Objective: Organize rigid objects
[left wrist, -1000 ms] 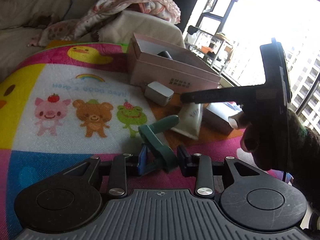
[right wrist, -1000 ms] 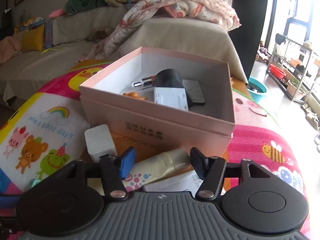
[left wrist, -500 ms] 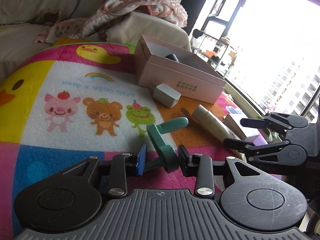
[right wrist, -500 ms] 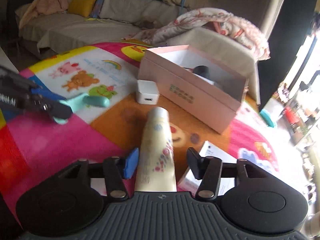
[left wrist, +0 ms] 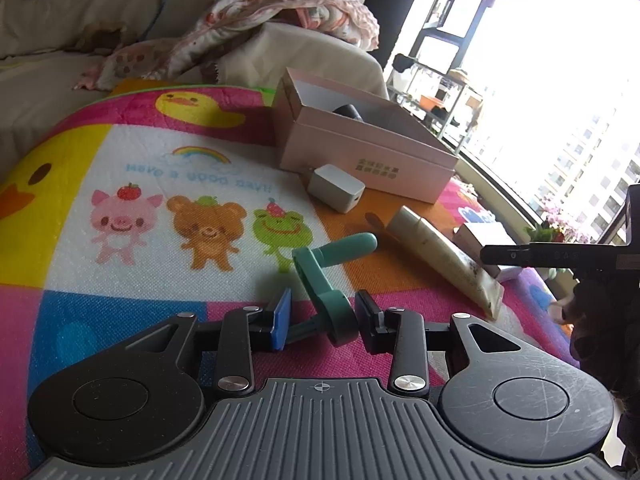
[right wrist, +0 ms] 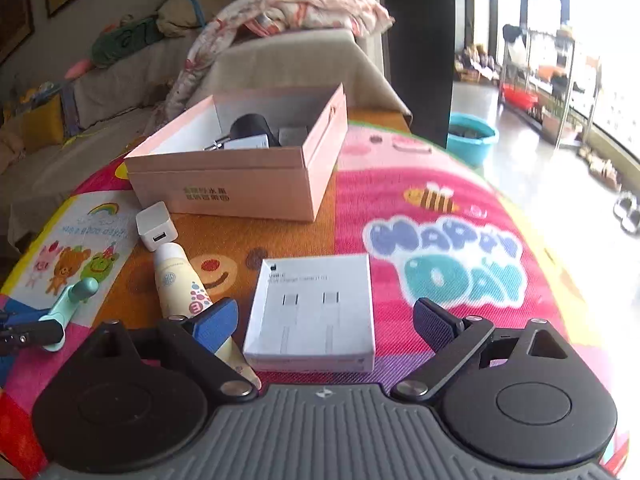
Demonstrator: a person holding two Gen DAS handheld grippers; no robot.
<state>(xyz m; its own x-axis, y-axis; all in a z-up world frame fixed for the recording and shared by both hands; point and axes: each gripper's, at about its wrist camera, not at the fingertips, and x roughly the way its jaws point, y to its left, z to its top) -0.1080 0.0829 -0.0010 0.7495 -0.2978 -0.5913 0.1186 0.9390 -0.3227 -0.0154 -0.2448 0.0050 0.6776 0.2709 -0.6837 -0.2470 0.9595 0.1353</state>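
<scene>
A pink cardboard box [left wrist: 360,160] [right wrist: 240,184] stands open on the play mat with several small items inside. In front of it lie a white charger cube [left wrist: 336,188] [right wrist: 156,226], a cream tube [left wrist: 444,256] [right wrist: 180,280], a teal crank handle [left wrist: 328,276] [right wrist: 68,300] and a flat white cable box [right wrist: 312,312] [left wrist: 480,236]. My left gripper [left wrist: 324,320] is shut on the teal handle's base. My right gripper [right wrist: 324,320] is open wide, its fingers either side of the white cable box, not touching it.
The colourful play mat [left wrist: 120,184] covers the floor. A sofa with a flowered blanket [right wrist: 300,12] stands behind the box. A blue basin [right wrist: 472,140] and a metal rack [right wrist: 540,80] stand at the right by the window.
My right gripper has swung from over the cream tube to the white cable box and opened wider. My left gripper stays on the teal handle.
</scene>
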